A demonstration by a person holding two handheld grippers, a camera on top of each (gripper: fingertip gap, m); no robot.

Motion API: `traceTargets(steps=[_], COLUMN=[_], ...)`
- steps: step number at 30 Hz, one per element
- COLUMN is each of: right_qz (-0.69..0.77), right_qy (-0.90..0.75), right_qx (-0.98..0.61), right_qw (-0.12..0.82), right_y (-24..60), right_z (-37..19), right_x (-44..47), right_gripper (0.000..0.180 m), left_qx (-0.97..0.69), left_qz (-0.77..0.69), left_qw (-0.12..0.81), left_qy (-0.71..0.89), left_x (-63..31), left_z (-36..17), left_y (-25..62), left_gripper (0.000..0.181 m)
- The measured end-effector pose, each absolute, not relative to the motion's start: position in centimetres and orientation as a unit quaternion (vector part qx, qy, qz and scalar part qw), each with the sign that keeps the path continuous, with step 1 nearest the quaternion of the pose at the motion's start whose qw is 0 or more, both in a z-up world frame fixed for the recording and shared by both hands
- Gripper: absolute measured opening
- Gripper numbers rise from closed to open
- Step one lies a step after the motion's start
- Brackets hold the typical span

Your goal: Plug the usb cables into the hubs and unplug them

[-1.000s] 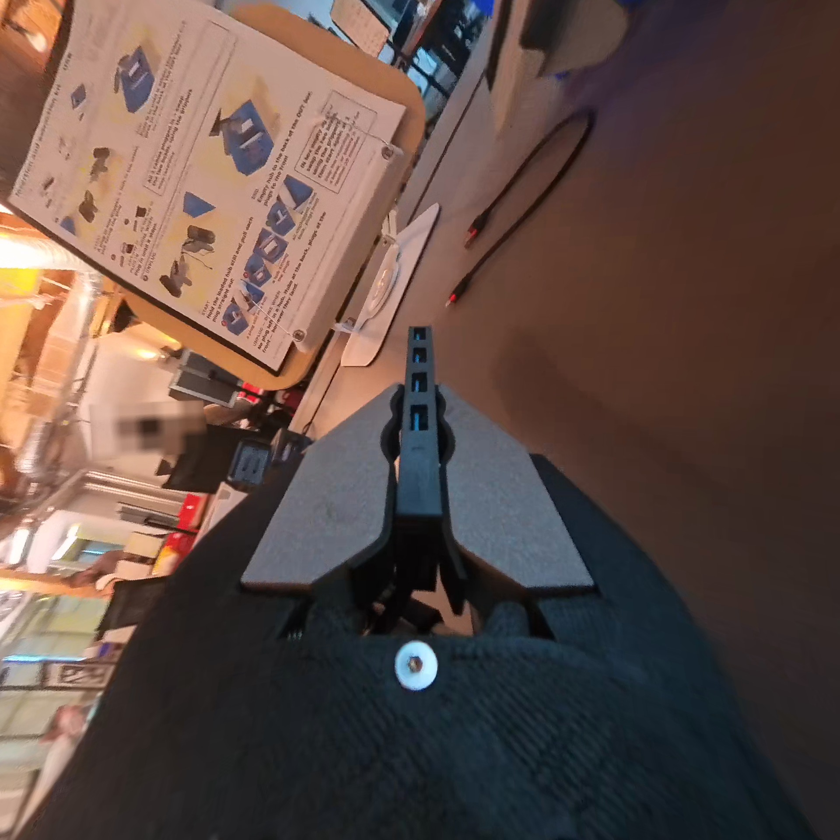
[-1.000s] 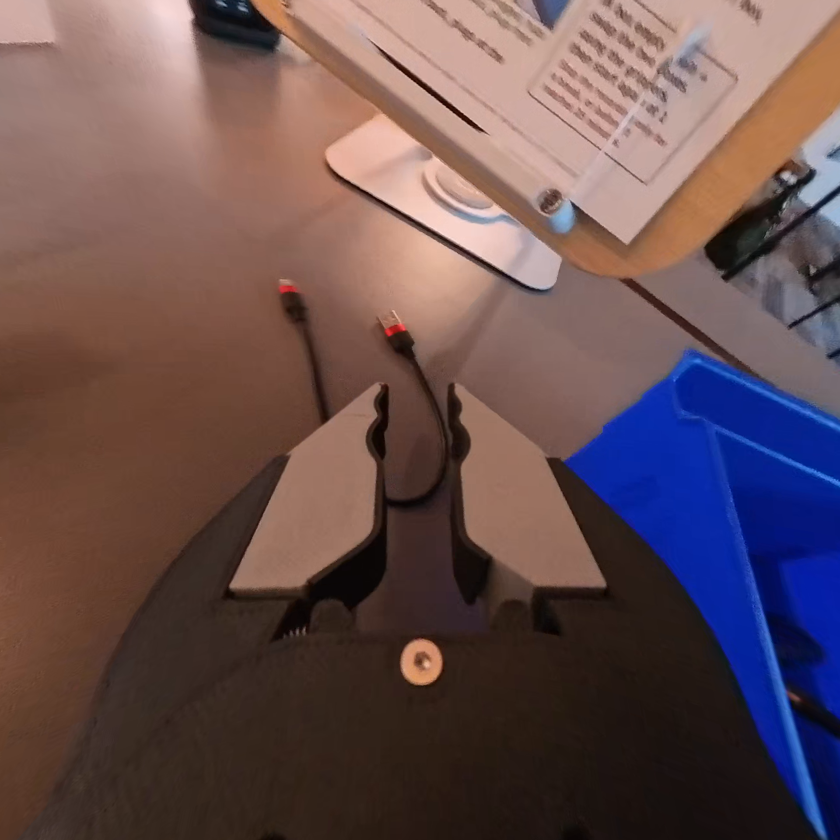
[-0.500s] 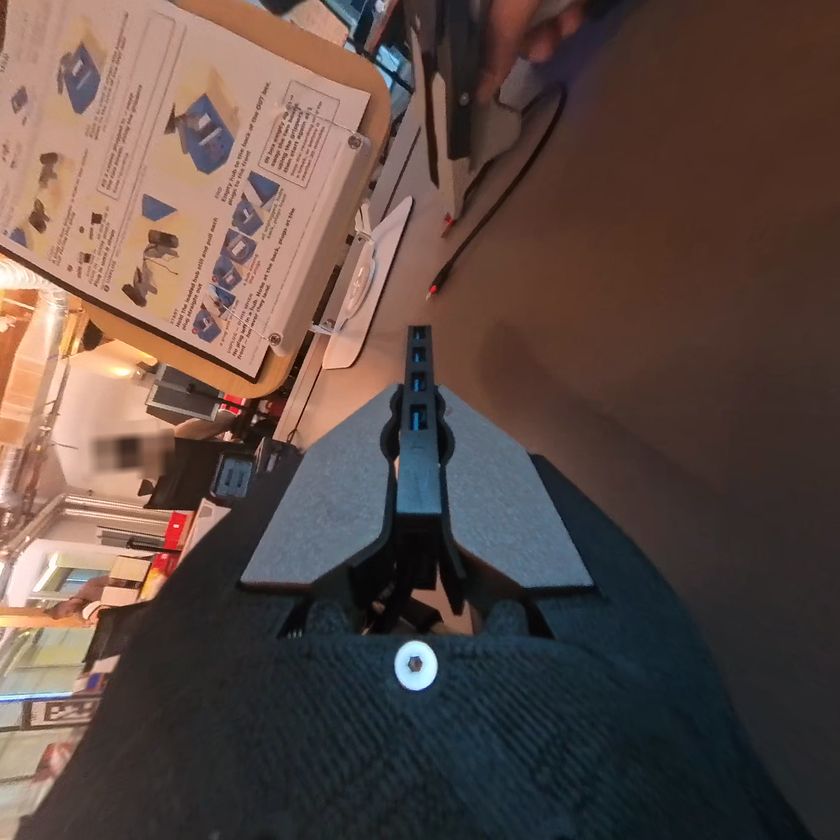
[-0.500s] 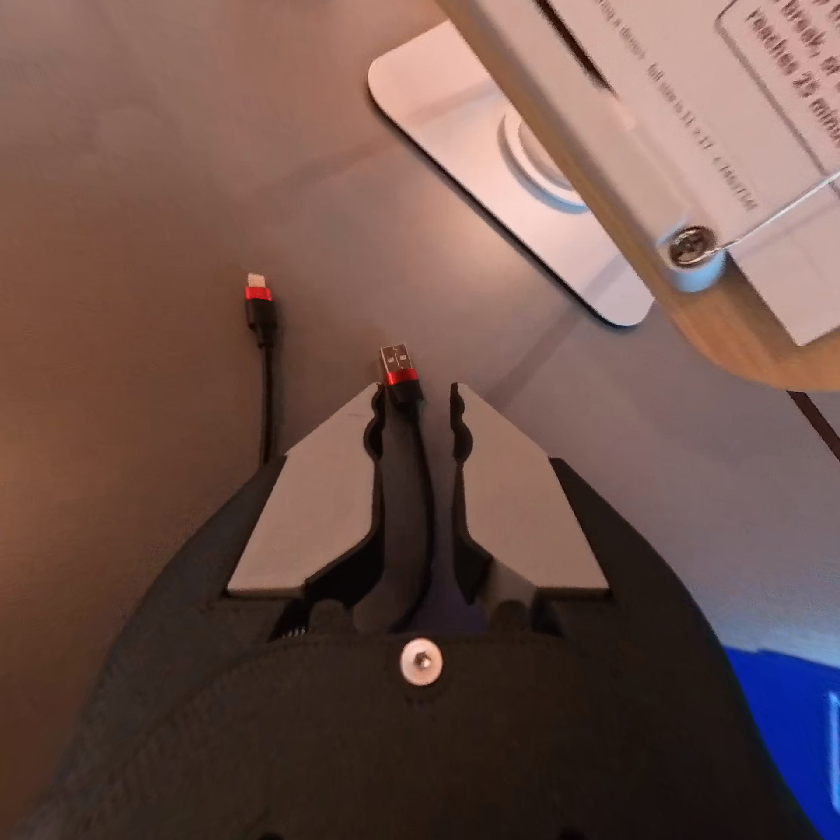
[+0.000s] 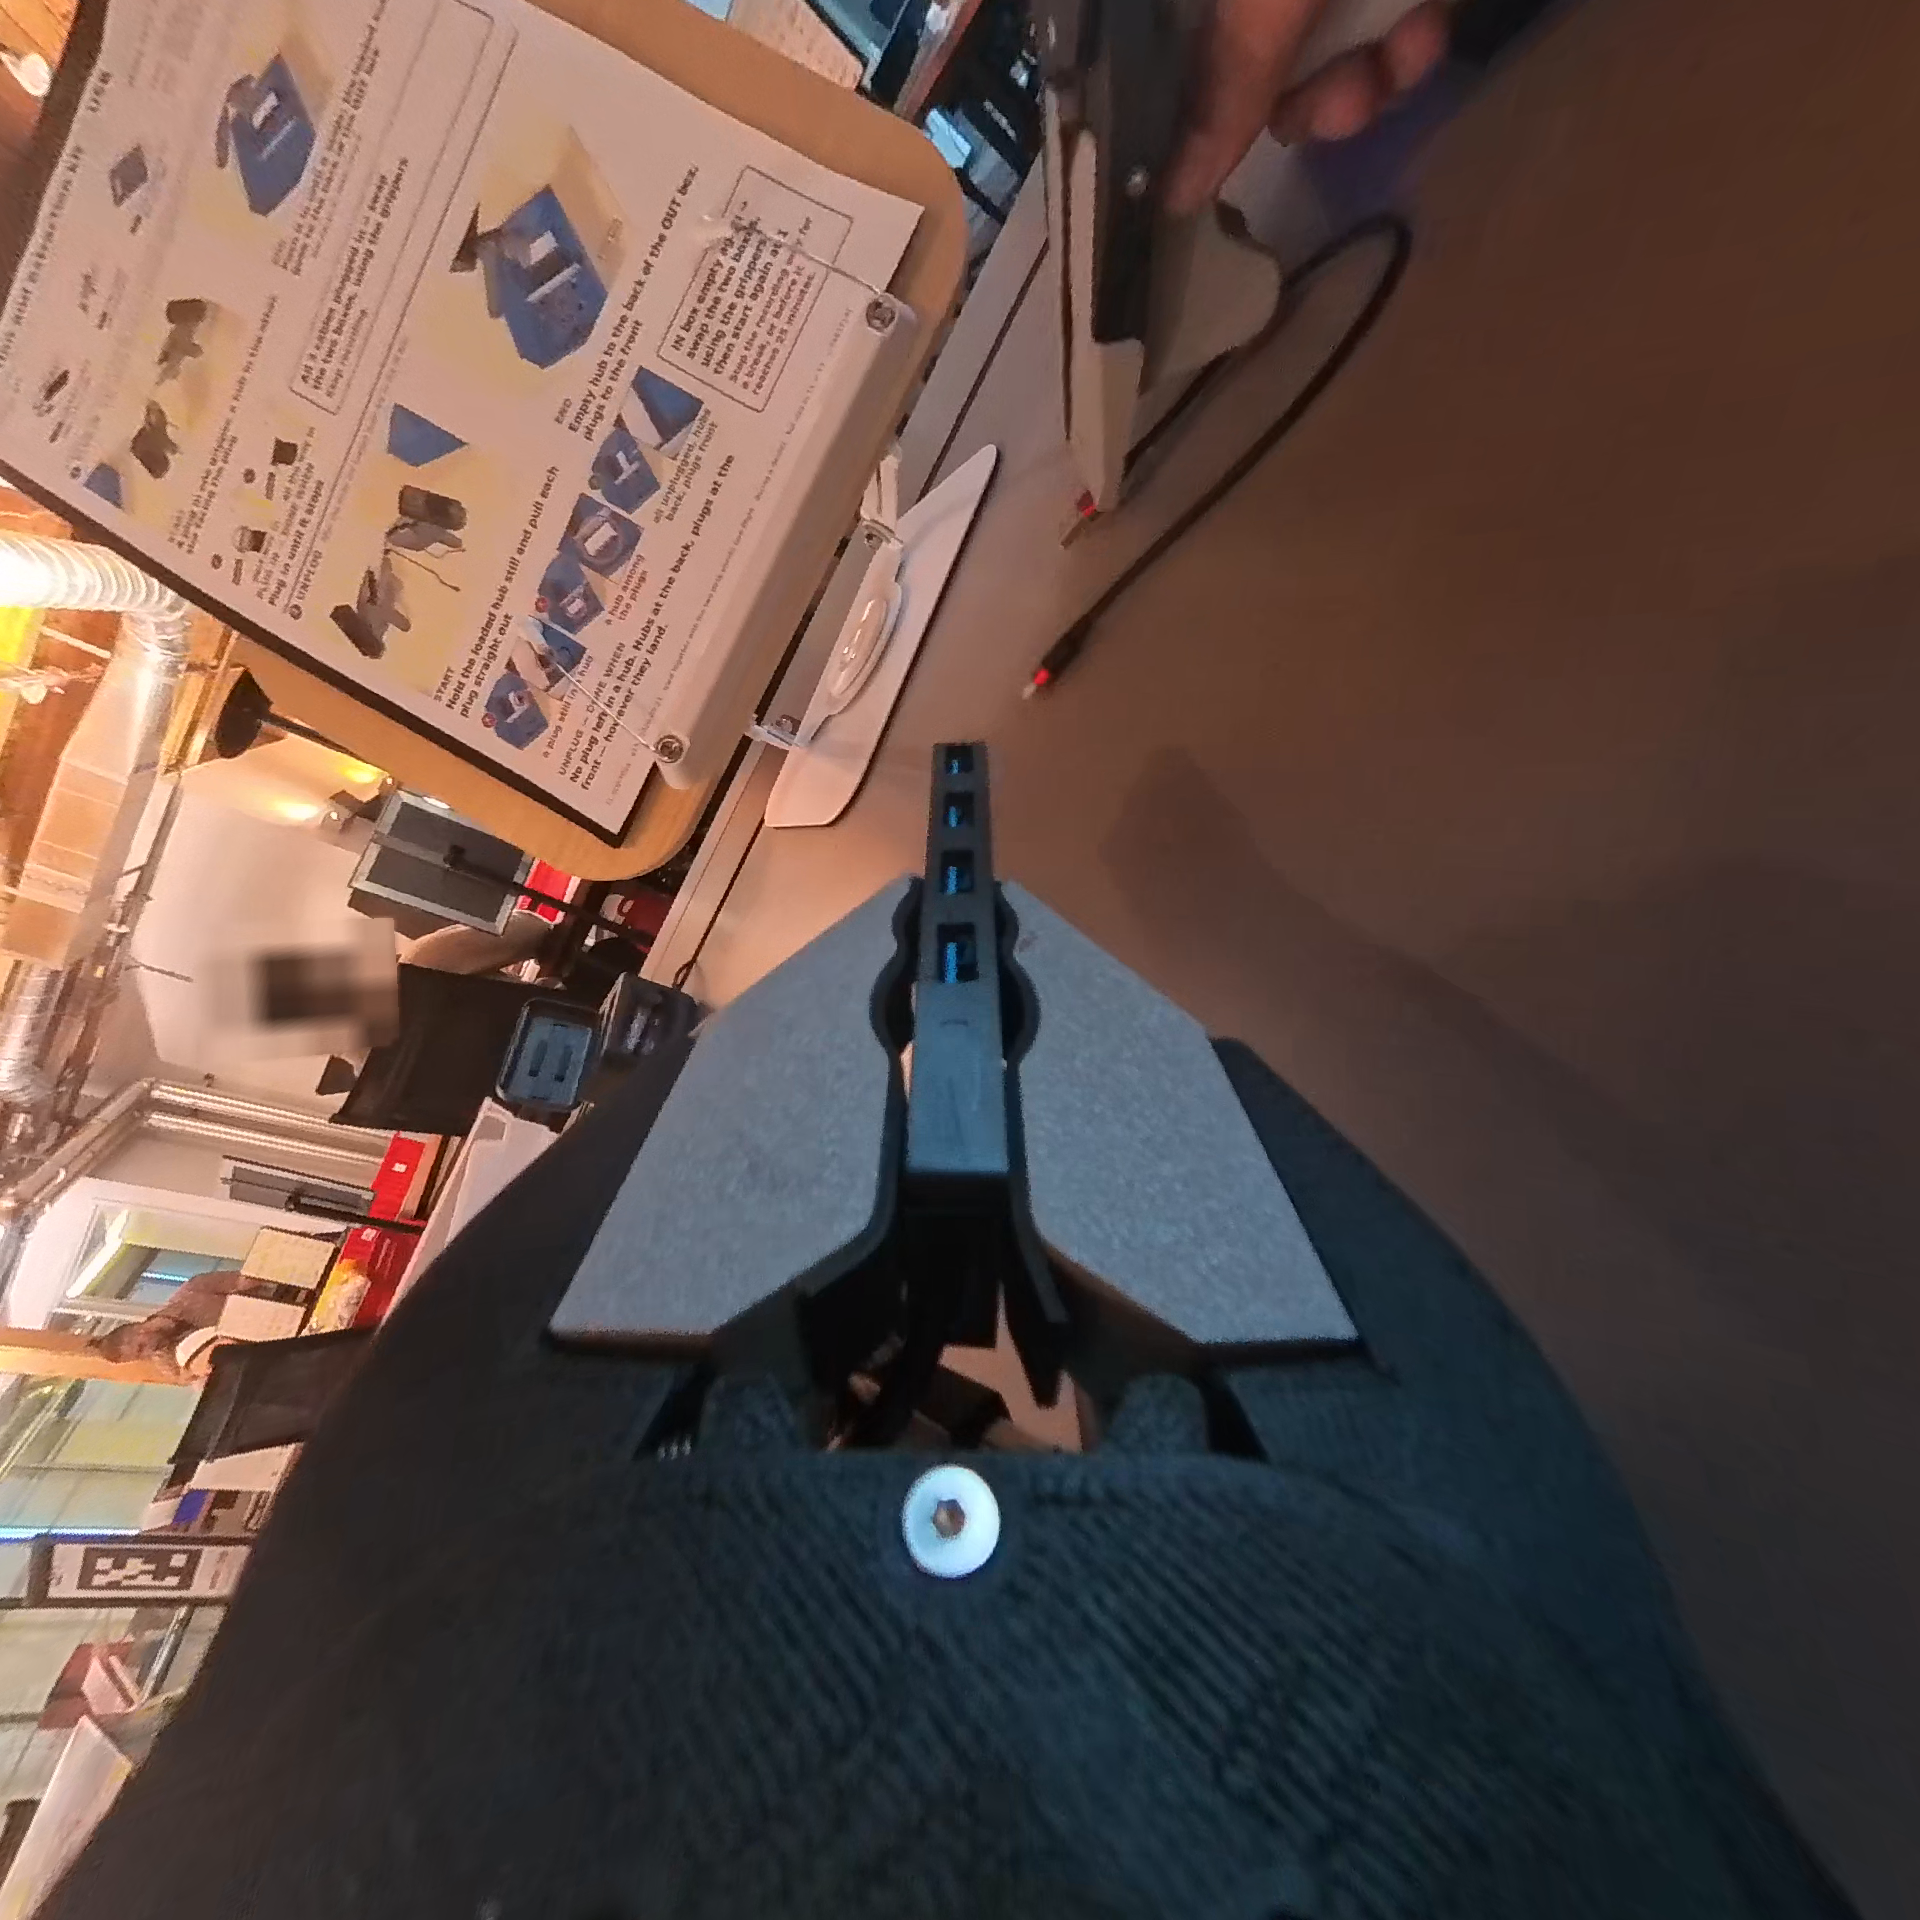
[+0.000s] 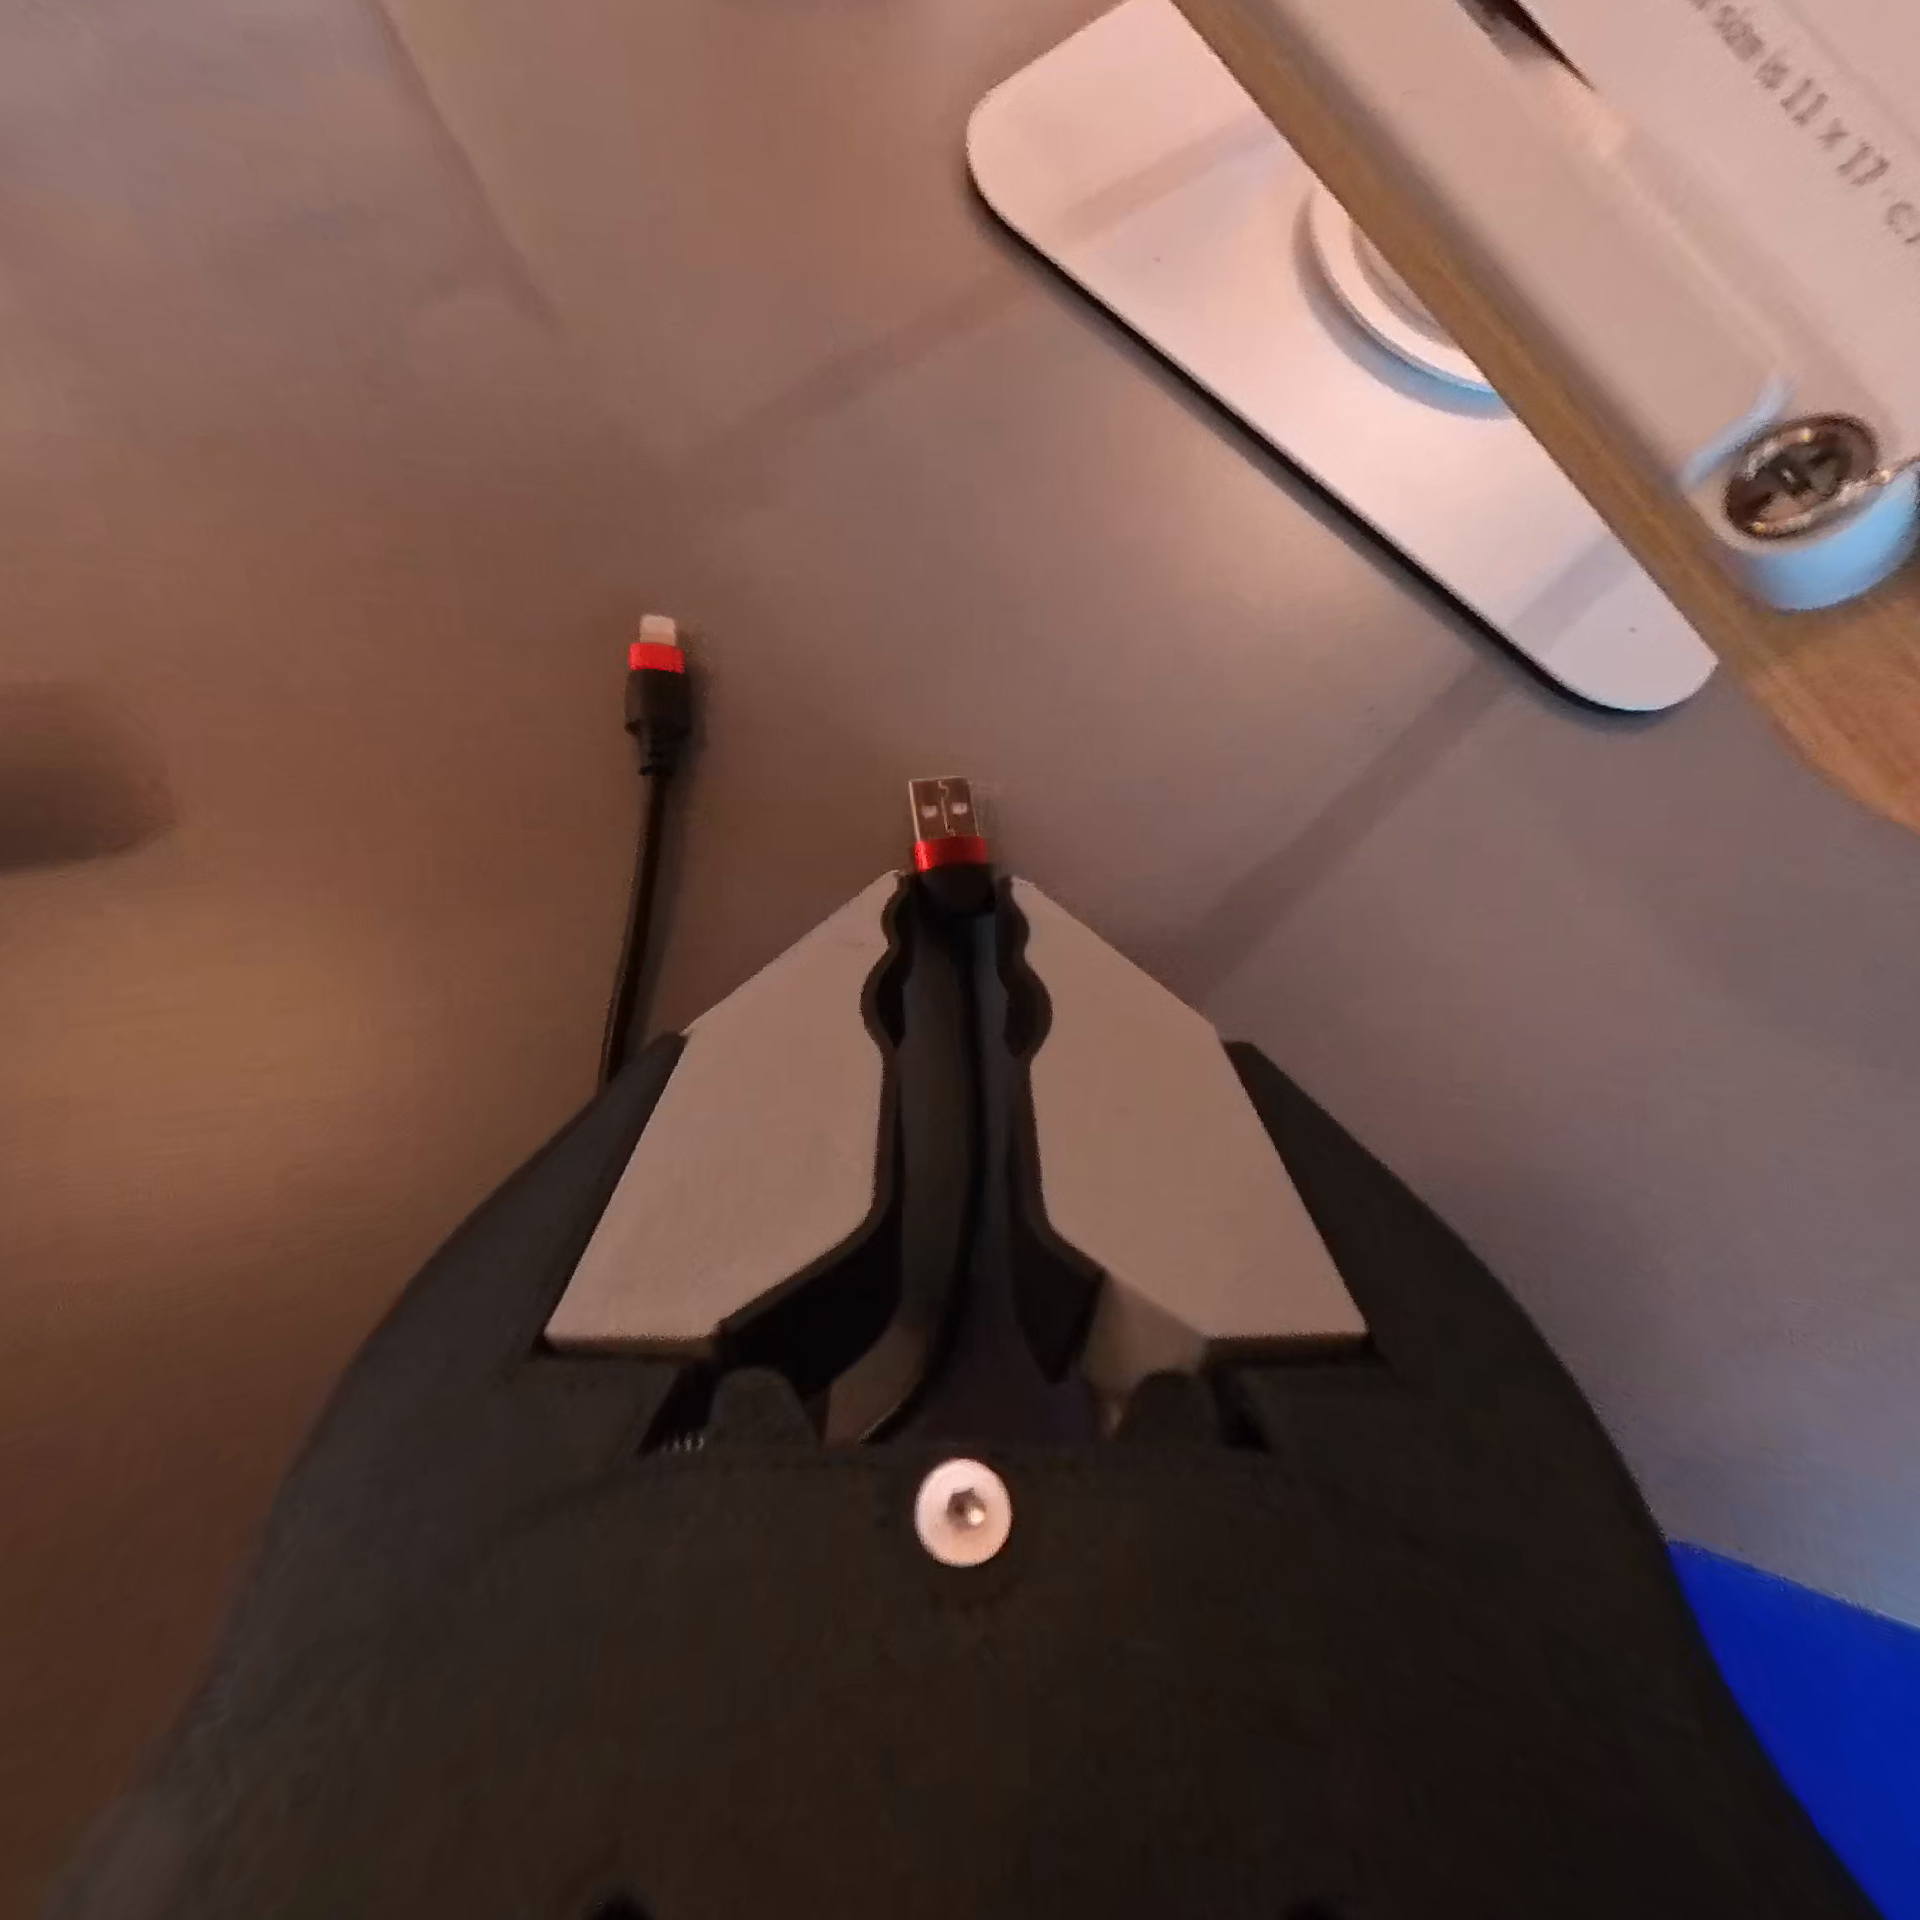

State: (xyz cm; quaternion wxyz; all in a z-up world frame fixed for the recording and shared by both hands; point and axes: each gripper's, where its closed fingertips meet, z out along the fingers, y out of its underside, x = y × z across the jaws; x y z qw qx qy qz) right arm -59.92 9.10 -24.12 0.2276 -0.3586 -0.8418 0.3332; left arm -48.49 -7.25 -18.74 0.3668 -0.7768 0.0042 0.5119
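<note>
My left gripper [image 5: 956, 896] is shut on a black USB hub [image 5: 958, 831], held edge-on above the brown table; its blue ports face up and all look empty. My right gripper [image 6: 951, 883] is shut on the black body of a USB-A plug [image 6: 943, 816] with a red collar, and the metal tip sticks out past the fingertips. The black cable runs back between the fingers. The cable's other end, a small plug with a red ring [image 6: 657, 665], lies on the table to the left. The left wrist view shows the right gripper [image 5: 1117, 312] far off, held by a hand, and the cable [image 5: 1247, 416].
An instruction sheet on a wooden board [image 5: 468, 343] stands on a white base plate [image 6: 1195, 260] just beyond the right gripper. A blue bin corner [image 6: 1829, 1662] shows at the lower right. Shelves and room clutter lie past the table's far edge [image 5: 727, 831]. Tip to tip, the grippers are about 20 cm apart.
My right gripper moved forward over the USB-A plug and closed its fingers on it. My left gripper kept its hold on the hub, nearly still.
</note>
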Motion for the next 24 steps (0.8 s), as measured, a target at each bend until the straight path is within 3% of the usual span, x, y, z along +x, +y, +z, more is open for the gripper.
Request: traceTargets(steps=[9, 18, 24], right_qz=[0.472, 0.454, 0.465], right_qy=[-0.852, -0.875, -0.876], right_qx=[-0.18, -0.105, -0.054], right_qw=[0.138, 0.133, 0.12], right_y=[-0.7, -4.5, -5.8], right_z=[-18.0, -19.3, -19.7], right_x=[-51.0, -47.7, -46.2], right_gripper=[0.012, 0.012, 0.012], left_qx=[-0.758, -0.722, -0.719], left_qz=[0.562, 0.664, 0.669], left_qw=[0.33, 0.181, 0.169], left_qy=[0.019, 0.075, 0.085], left_x=[-49.6, -50.6, -50.5], left_z=[-18.3, -18.7, -18.9], left_y=[-8.2, -9.6, -9.4], left_gripper=[0.009, 0.008, 0.008])
